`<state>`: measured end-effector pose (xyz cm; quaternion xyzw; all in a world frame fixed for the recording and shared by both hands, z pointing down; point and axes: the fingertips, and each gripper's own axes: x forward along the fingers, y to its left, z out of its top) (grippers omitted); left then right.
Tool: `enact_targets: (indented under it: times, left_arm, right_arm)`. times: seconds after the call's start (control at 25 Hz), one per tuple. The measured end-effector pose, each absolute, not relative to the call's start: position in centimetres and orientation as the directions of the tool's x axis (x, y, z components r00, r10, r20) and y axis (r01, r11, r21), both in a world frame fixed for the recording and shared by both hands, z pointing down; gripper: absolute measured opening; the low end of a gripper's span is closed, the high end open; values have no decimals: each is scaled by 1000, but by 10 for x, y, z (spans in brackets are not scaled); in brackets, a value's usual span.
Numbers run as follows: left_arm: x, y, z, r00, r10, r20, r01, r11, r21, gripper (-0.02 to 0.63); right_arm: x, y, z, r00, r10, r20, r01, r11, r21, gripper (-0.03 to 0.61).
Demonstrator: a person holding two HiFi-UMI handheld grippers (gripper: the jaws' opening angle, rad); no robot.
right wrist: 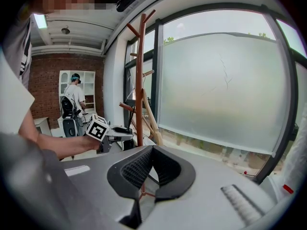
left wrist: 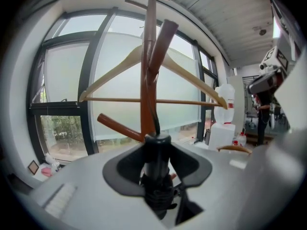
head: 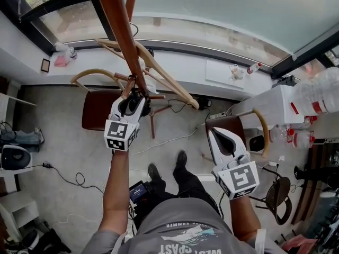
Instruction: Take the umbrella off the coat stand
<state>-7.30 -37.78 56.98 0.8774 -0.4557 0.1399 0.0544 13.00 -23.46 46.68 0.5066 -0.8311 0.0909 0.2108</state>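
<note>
The brown wooden coat stand (head: 121, 28) rises close in front of me, with a pale wooden hanger (head: 159, 70) on one of its pegs. In the left gripper view the stand's pole (left wrist: 147, 75) and the hanger (left wrist: 120, 68) stand just beyond the jaws. My left gripper (head: 133, 103) is up against the pole, shut on the black handle of the umbrella (left wrist: 157, 162), which fills the space between its pads. A black strap runs from the handle up along the pole. My right gripper (head: 224, 141) hangs lower at the right, open and empty, aimed toward the stand (right wrist: 139, 80).
Frosted windows lie behind the stand. On the floor are a dark brown chair (head: 97, 109), cables, and a second chair with a curved wooden back (head: 260, 128). A white cabinet with bottles (head: 310, 97) sits at the right. A person (right wrist: 74, 99) stands far back.
</note>
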Motion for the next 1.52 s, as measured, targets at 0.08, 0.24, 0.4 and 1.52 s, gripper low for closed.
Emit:
enact_targets:
  times: [0.08, 0.24, 0.4, 1.52]
  left_arm:
    - [-76, -373, 561, 548, -787, 282, -813, -580, -40, 156]
    - [-80, -363, 544, 552, -790, 265, -809, -585, -58, 156]
    - [-85, -354, 527, 557, -791, 254, -804, -590, -76, 156]
    - [-125, -266, 413, 604, -771, 202, -749, -636, -188, 156]
  right_arm:
    - [128, -234, 465, -401, -805, 437, -879, 472, 63, 2]
    - [123, -235, 458, -405, -809, 426, -878, 474, 64, 2]
    - [119, -235, 451, -410, -816, 409, -877, 475, 69, 2]
    - [80, -208, 378, -440, -855, 275, -868, 483, 112, 2]
